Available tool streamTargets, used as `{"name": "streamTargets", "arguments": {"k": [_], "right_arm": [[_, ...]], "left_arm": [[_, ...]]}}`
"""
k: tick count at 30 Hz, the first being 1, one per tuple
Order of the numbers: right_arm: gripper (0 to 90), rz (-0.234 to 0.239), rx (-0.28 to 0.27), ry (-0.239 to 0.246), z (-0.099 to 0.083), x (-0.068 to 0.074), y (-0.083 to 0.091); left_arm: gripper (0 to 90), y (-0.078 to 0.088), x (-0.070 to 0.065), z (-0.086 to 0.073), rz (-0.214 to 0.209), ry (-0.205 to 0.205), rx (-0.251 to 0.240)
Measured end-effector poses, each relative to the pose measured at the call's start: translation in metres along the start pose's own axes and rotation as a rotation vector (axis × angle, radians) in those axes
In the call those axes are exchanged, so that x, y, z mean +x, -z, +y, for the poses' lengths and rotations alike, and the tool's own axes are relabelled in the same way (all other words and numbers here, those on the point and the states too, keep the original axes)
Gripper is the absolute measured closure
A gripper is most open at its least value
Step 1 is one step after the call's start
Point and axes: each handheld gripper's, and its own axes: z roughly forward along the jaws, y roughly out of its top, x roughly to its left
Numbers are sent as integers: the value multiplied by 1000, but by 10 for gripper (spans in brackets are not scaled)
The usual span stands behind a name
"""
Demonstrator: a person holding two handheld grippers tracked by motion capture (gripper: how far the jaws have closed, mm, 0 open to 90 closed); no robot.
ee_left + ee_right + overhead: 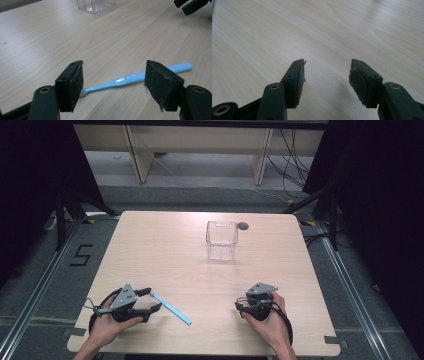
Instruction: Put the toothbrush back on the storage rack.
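Toothbrush (130, 78) flat on table (165, 250), between left hand-held gripper's (113, 80) wide-apart jaws.

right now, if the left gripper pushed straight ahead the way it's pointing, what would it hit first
Most likely the light blue toothbrush. In the left gripper view it lies flat on the table, crossing just beyond the open jaws of the left gripper, which touch nothing yet. Depth is hard to judge, so the tips might scrape the table first.

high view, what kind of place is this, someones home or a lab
Most likely a lab or recording room, not a home: a bare wooden table ringed by dark curtains, loose cables on the floor, and a "5" taped beside the table.
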Motion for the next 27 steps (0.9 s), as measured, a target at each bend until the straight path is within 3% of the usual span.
{"name": "streamTargets", "arguments": {"k": [3,4,11,15,17,18,19,23,24,25,27], "right_arm": [[457,2,3,11,2,1,2],[455,-4,5,24,2,1,3],[453,-5,6,54,3,-2,5],[449,3,14,69,5,1,7],[448,8,3,81,5,2,6],[448,5,2,68,5,3,7],[448,5,1,98,6,2,7],[448,7,1,74,6,4,8],[448,10,2,78,7,5,9],[448,7,-3,81,8,5,9],[449,11,-3,80,8,5,10]], "left_arm": [[313,-1,0,5,-4,-24,14],[315,-4,2,10,-19,-57,28],[343,-14,7,24,-67,-142,97],[349,-23,18,37,-153,-222,174],[357,-29,22,41,-184,-248,186],[360,-31,23,43,-198,-263,201],[364,-33,25,45,-212,-276,222],[393,-40,28,48,-245,-312,271],[406,-44,28,50,-261,-341,307],[416,-45,31,53,-272,-400,352],[433,-47,29,53,-280,-393,356]]}}
